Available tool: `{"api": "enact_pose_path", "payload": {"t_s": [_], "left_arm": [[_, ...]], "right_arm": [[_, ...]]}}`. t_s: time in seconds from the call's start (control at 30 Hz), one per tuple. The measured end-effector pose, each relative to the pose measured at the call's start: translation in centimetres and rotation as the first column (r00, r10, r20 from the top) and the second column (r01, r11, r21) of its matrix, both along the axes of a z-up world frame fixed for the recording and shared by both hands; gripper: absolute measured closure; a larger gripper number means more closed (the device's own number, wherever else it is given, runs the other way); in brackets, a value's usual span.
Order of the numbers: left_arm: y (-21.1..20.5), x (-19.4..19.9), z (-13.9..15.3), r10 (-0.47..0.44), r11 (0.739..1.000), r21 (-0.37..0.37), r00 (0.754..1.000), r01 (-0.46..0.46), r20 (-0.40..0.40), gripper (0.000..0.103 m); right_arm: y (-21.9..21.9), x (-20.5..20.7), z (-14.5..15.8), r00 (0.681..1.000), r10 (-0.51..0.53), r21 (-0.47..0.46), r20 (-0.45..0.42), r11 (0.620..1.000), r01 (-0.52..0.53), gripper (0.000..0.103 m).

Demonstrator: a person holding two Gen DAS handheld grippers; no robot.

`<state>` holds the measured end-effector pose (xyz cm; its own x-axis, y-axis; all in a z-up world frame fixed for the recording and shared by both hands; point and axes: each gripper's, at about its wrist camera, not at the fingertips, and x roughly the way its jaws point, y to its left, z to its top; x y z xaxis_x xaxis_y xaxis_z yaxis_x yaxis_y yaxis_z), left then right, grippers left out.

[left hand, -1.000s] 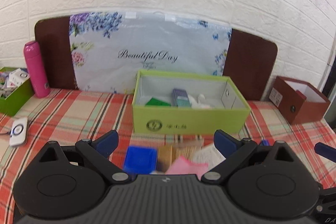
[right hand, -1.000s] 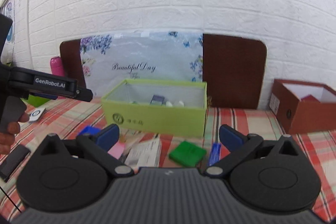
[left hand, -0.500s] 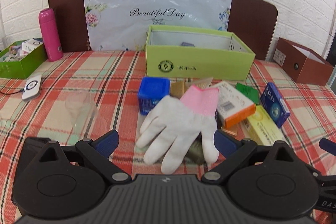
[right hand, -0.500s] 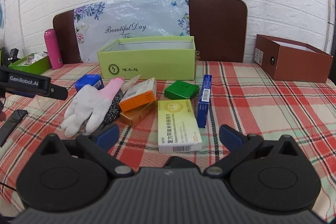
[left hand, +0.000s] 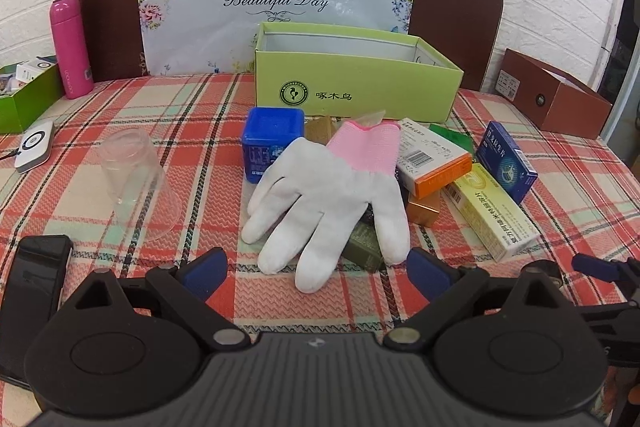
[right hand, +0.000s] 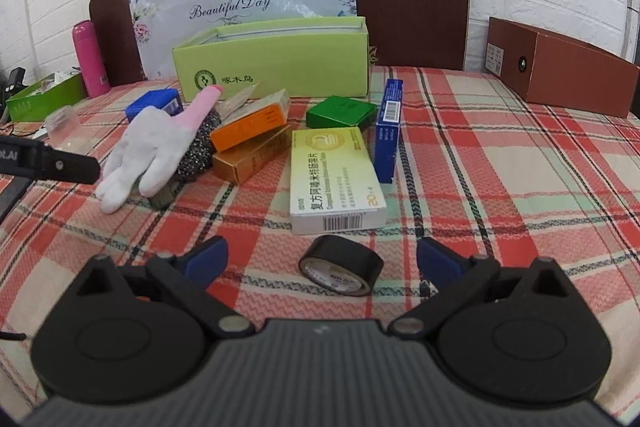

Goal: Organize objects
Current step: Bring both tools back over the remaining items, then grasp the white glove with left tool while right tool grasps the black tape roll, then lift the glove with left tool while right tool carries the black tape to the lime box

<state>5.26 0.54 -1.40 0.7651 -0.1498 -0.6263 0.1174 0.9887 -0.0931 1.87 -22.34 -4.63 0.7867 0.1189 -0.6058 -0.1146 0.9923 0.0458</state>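
Checked tablecloth (left hand: 200, 107), glove (left hand: 328, 195) atop boxes (left hand: 434, 163)

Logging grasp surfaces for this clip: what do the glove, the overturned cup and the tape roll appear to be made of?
Glove: knitted fabric, matte white with a pink ribbed cuff; it drapes limply over the boxes.
Cup: clear and see-through, the tablecloth pattern shows through it; plastic or glass, I cannot tell which.
Tape roll: glossy black, probably vinyl tape, wound on a printed inner core.
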Motion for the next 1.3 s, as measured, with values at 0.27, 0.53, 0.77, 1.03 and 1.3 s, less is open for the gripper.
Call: {"api": "enact_pose_path", "payload": {"t_s": [0.27,0.53,0.77,1.03,1.3], "left_arm": [[-0.3,4.1,0.1,-0.017,0.999,-0.029,1.000,0.017,-0.003,0.003],[-1.1,8.2,-0.8,-0.082,0.995,-0.071,0.993,0.076,-0.081,0.071],[1.6,3.1,1.6,-0.160,0.979,-0.139,0.983,0.147,-0.087,0.098],[3.0,-2.5,-0.6,-0.196,0.980,-0.062,0.962,0.187,-0.191,0.078],[1.9,-1.4,-1.6,-0.156,0.987,-0.078,0.966,0.143,-0.205,0.038]], "right_arm": [[-0.5,0.0,-0.4,0.998,0.001,0.052,-0.065,0.999,0.002,0.056],[0.3,-0.7,0.7,0.997,0.056,0.028,-0.050,0.998,-0.055,0.056],[0.6,-0.7,1.6,0.992,0.119,0.050,-0.044,0.992,-0.117,0.056],[1.3,-1.7,0.7,0.976,0.196,0.040,-0.092,0.980,-0.193,0.056],[1.1,-3.2,0.0,0.974,0.189,0.011,-0.126,0.982,-0.190,0.048]]}}
